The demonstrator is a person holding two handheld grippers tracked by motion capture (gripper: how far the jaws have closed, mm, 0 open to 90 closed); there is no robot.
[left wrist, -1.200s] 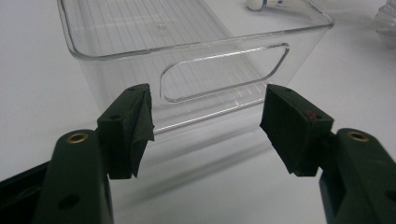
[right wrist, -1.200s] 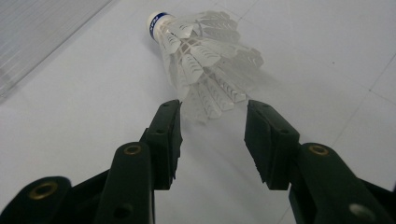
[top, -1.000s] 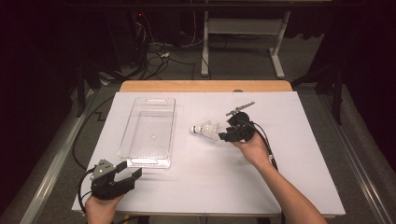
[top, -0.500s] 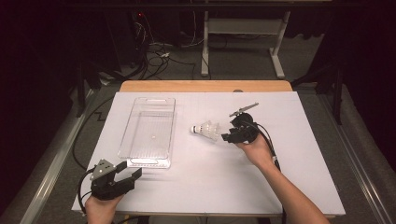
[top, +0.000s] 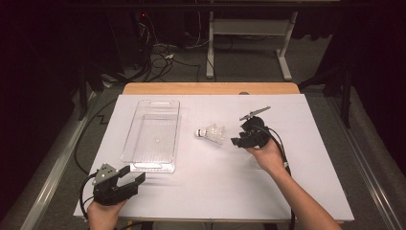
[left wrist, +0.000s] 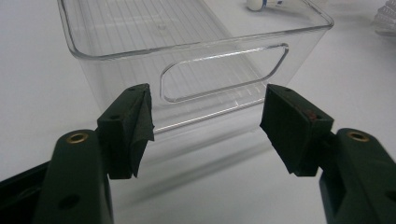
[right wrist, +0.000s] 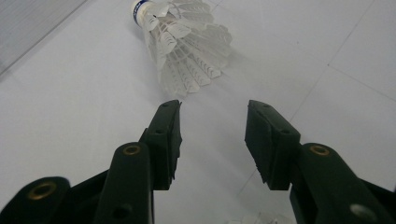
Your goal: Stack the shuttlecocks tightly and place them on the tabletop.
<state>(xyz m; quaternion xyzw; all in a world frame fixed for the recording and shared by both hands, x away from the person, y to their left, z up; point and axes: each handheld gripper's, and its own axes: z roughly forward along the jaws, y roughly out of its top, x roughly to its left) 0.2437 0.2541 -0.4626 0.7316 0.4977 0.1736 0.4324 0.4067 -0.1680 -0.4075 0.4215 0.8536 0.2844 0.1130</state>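
A white feathered shuttlecock (top: 210, 133) lies on its side at the middle of the white table, cork to the left. My right gripper (top: 238, 135) is just right of it, open, a small gap from the feathers. In the right gripper view the shuttlecock (right wrist: 184, 42) lies just beyond the parted jaws of the right gripper (right wrist: 212, 107), with nothing between them. A clear plastic bin (top: 153, 134) stands empty left of the shuttlecock. At the table's front left my left gripper (top: 134, 173) is open, aimed at the bin's near end. The left gripper view has the bin's handle wall (left wrist: 187, 56) ahead of the left gripper (left wrist: 208, 95).
The white table sheet (top: 311, 182) spreads wide to the right and front. Beyond the wooden far edge (top: 210, 88) are floor cables and a metal stand's legs (top: 249, 48). A cable trails from each gripper toward the front edge.
My right gripper has edged slightly to the right, away from the shuttlecock's feathers. The shuttlecock, the bin and my left gripper have stayed put.
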